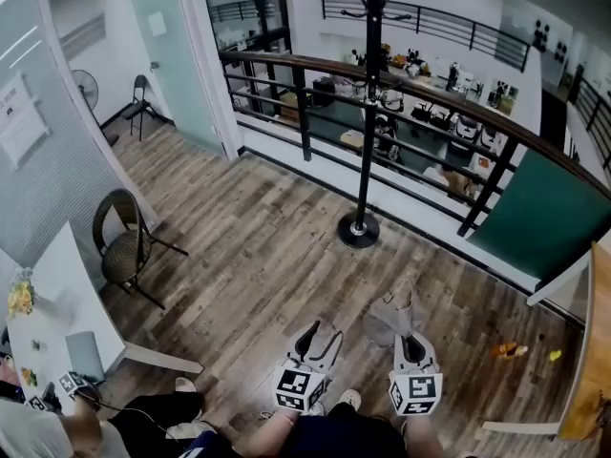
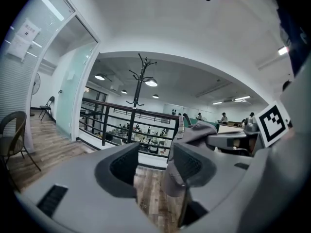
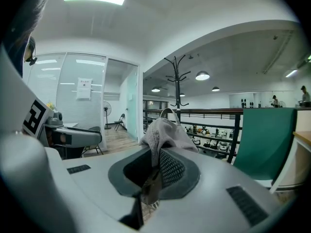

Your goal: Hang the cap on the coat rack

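Wood-plank floor (image 1: 258, 256) below, tall black metal coat rack (image 1: 370, 113) ahead. My right gripper (image 1: 411, 340) is clamped on a floppy grey fabric cap (image 1: 391, 315); left gripper (image 1: 321, 340) jaws sit apart, gripping nothing.

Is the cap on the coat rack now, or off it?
Off. The cap is pinched in the right tongs, far from the rack, whose hooks are bare.
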Available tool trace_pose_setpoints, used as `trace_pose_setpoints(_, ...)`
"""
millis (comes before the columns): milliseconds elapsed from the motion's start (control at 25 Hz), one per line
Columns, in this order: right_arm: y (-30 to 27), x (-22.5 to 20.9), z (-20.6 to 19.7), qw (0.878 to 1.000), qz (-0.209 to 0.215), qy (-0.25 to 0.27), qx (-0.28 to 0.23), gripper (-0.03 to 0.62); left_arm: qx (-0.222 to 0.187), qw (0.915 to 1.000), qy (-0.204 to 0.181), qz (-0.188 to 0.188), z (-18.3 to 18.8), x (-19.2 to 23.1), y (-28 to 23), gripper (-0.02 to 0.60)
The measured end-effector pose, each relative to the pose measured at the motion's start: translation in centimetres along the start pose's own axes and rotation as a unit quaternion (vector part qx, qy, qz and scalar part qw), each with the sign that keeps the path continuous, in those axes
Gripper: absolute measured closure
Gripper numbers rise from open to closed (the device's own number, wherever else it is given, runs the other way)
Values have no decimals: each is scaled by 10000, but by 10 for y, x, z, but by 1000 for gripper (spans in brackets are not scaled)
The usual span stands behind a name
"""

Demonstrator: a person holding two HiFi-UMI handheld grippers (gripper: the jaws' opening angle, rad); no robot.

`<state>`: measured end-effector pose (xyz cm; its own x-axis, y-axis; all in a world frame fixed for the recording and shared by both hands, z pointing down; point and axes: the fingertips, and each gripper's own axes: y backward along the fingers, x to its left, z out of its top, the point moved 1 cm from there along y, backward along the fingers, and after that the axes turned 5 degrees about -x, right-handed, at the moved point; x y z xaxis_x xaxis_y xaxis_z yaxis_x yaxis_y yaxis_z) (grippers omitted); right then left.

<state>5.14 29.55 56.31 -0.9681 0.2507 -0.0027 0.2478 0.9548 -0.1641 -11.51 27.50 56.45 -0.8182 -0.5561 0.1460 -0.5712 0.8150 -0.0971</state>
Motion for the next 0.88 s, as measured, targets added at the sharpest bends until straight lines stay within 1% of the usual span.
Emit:
trace_pose_setpoints(80,0,-5,3,10000,-11,2,-7,568,3,10000,24,47,-1,-2,-4,301)
trace_pose_setpoints(160,0,-10,5,10000,-16,16,-13,568,36,10000,31,1,-2,-7,-8,272)
trace_pose_setpoints(360,-4,-22,2,10000,58,27,-62,568,141,9996,169,-152,-10,-19,-21,263)
trace_pose_setpoints(440,-7,-27,2,9999,89,18,-101,568,271,9990,270,-221,-17,-24,-28,264)
trace_pose_setpoints(560,-10,-33,6,9998,171,36,-120,568,424,9984,347,-127,-25,-26,-36,264)
trace_pose_setpoints(760,-18,-40,3,9998,198,-9,-65,568,462,9983,338,-41,-25,-21,-41,264)
trace_pose_setpoints(880,-31,-43,4,9998,184,82,-22,568,393,9985,383,26,-22,-8,-52,264)
